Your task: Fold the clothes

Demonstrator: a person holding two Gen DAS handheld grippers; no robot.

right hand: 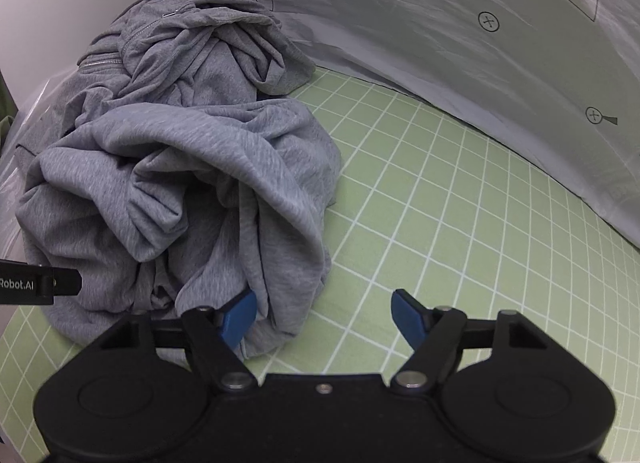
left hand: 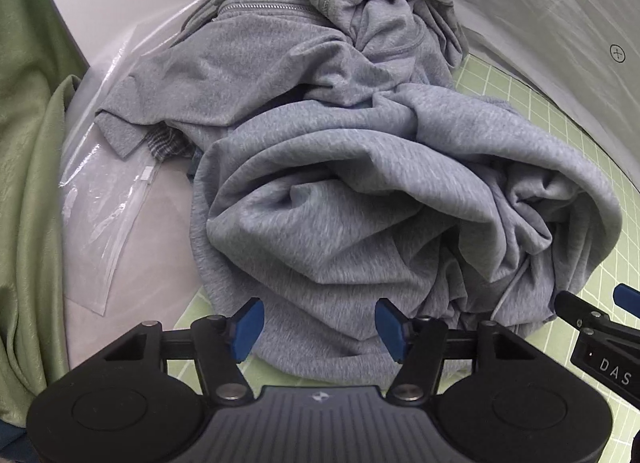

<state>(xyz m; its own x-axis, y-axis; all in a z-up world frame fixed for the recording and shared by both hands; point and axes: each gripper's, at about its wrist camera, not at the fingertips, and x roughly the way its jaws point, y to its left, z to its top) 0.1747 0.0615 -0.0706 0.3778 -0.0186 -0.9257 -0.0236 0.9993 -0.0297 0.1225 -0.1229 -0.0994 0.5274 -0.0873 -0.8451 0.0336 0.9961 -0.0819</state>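
A crumpled grey garment [left hand: 340,223] lies in a heap on the green grid mat [left hand: 592,143]. Behind it lies a second grey garment with zippers [left hand: 280,59]. My left gripper [left hand: 318,329] is open, its blue pads either side of the near hem of the heap, just above it. In the right wrist view the heap [right hand: 172,183] sits at left and the zippered garment [right hand: 192,47] is behind it. My right gripper [right hand: 324,321] is open at the heap's right front edge; its left pad [right hand: 238,319] touches the fabric, its right pad is over bare mat [right hand: 460,223].
A clear plastic bag [left hand: 104,191] lies left of the clothes on a pale surface. Green fabric [left hand: 28,183] hangs at far left. A grey printed backdrop [right hand: 440,23] rises behind the mat. A plaid cloth [left hand: 168,143] peeks from under the garments.
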